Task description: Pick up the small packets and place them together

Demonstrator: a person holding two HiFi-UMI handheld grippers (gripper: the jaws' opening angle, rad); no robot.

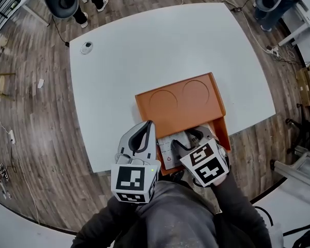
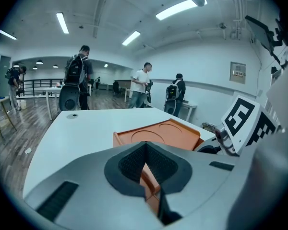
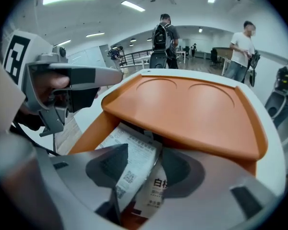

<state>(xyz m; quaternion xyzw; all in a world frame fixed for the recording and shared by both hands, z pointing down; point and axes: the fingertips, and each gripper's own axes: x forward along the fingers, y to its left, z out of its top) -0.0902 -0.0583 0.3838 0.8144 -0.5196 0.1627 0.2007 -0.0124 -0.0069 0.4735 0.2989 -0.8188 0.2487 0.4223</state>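
Nearest the lens in the head view are the two marker cubes. The left gripper (image 1: 149, 124) sits just beside the left edge of the open drawer (image 1: 223, 134) of the orange box (image 1: 181, 99), and the right gripper (image 1: 188, 137) is over the drawer. White small packets (image 1: 168, 148) lie in the drawer. The box stands near the table (image 1: 144, 50) edge closest to the person.

Left gripper view: the jaw tips meet with nothing between them. The box lies just ahead.

Right gripper view: the jaws stand apart with two overlapping packets between them, and the pads are not pressing. The box top overhangs the packets' far ends.

Recommended procedure:
1. Lower the pads past the packet edges.
2. Close squarely on both packets.
3. Draw back toward the operator before lifting, to clear the overhang.
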